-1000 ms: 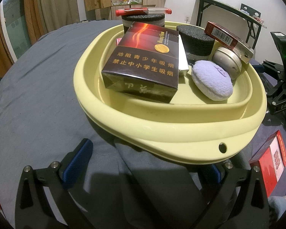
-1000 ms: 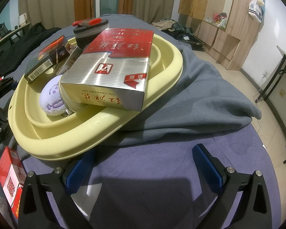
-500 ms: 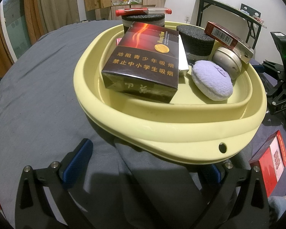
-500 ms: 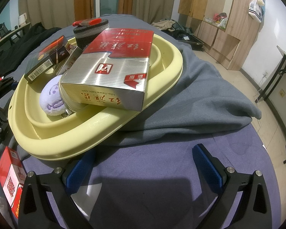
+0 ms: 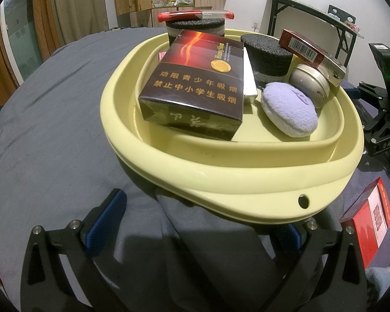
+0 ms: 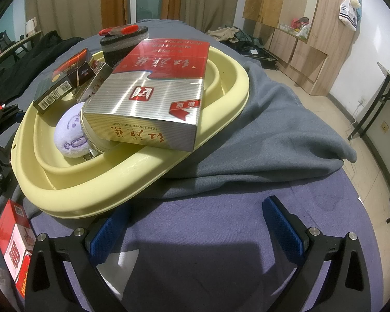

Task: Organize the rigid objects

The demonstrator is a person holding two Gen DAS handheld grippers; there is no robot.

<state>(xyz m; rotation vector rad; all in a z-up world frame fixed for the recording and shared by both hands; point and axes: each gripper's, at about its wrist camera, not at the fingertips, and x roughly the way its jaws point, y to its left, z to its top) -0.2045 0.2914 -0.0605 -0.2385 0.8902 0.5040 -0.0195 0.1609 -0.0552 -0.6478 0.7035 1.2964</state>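
Note:
A pale yellow basin (image 5: 247,179) (image 6: 91,195) sits on a grey cloth. In it lie a dark brown cigarette box (image 5: 195,83), a red and silver cigarette box (image 6: 153,98) (image 5: 312,52), a lilac puff (image 5: 288,109) (image 6: 70,132), a silver round tin (image 5: 309,83), two black foam blocks (image 5: 267,54) and a red pen (image 5: 195,14) on the far block. My left gripper (image 5: 195,223) is open and empty, just in front of the basin rim. My right gripper (image 6: 195,223) is open and empty over the purple cover.
A red and white box lies outside the basin, at the right edge of the left wrist view (image 5: 369,221) and at the left edge of the right wrist view (image 6: 13,236). A black stand (image 5: 384,119) is beside the basin. The bed edge drops to the floor (image 6: 364,156).

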